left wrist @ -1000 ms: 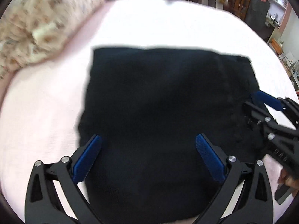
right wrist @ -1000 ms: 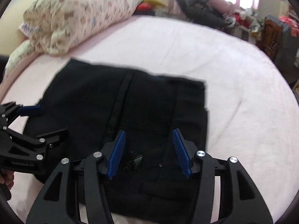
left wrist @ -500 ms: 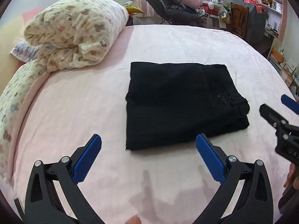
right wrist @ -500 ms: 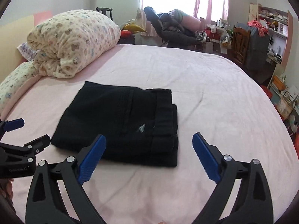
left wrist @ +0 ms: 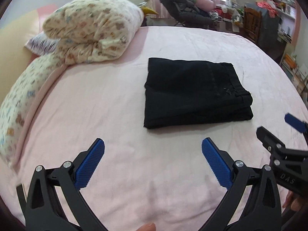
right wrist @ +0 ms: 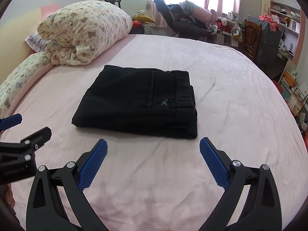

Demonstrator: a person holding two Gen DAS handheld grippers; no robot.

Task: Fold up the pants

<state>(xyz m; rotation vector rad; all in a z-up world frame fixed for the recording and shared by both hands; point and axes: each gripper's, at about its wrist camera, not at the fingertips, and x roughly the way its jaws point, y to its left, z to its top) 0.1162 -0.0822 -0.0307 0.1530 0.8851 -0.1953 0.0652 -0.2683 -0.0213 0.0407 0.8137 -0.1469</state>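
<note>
Far left: rolled floral duvet (left wrist: 92, 28) sits at the head of the bed (left wrist: 96, 100), w/ a long patterned pillow (left wrist: 21, 94) running down the bed's left edge. Pink sheet covers the rest.

Left gripper (left wrist: 153, 155) hangs low over the near part of the bed, blue fingers (left wrist: 90, 165) spread wide apart, nothing between them, not touching the pants. It also shows at the left edge of the right wrist view, side-on.

Centre: black pants (right wrist: 138, 100) lie folded into a compact rectangle, flat on the sheet, well apart from both grippers. Waistband end w/ stacked layers faces right; a small logo (right wrist: 164, 102) sits near that end. Fold edges look fairly even.

Right gripper (right wrist: 153, 153) is just beside the left one, also low over the sheet in front of the pants, fingers (right wrist: 213, 163) wide apart & empty.

Far right, beyond the bed: wooden chair (right wrist: 251, 36), shelves (right wrist: 286, 19) and general clutter; clothes-piled recliner (right wrist: 181, 21) under the window.
</note>
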